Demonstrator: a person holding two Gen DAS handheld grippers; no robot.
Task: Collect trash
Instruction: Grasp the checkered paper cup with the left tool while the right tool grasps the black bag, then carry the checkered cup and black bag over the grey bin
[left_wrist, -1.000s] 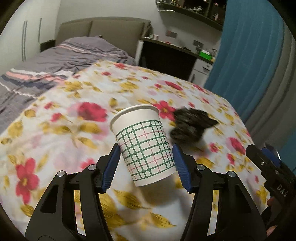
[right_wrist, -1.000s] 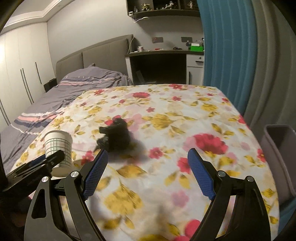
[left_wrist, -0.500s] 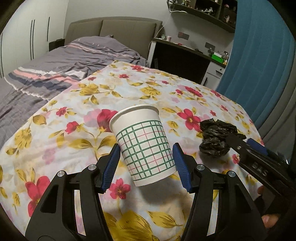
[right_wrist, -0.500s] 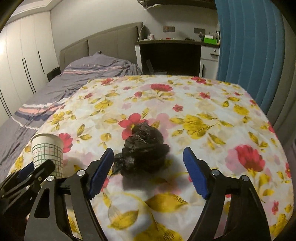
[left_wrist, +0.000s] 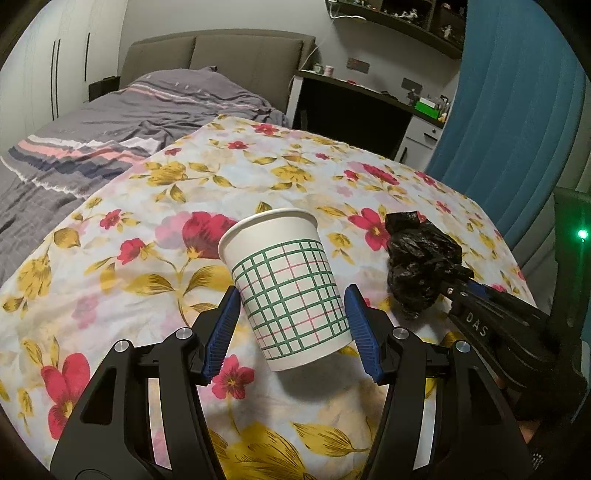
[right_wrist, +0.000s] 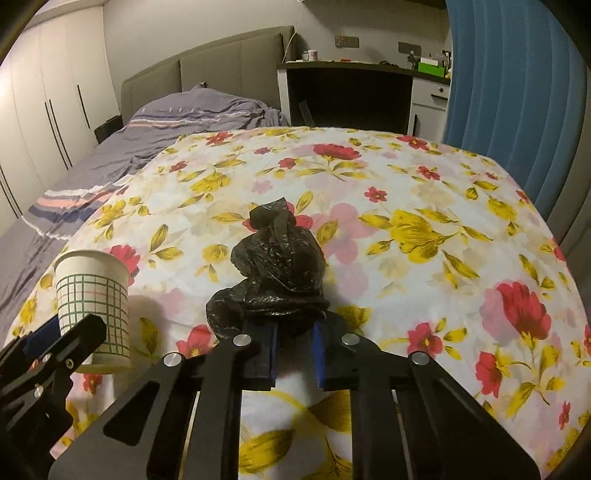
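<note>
Left gripper (left_wrist: 291, 325) clamps the green-checked white paper cup (left_wrist: 288, 288); right gripper (right_wrist: 293, 345) is closing on the crumpled black plastic bag (right_wrist: 275, 273) at its twelve o'clock, for binning

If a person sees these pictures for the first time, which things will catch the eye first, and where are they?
The bright flowered cloth fills both views. A white paper cup with a green grid stands out at the centre of the left view, held between the blue pads of the left tongs. To its right lies a crumpled black plastic bag; the right tongs are closing on its near edge.
</note>
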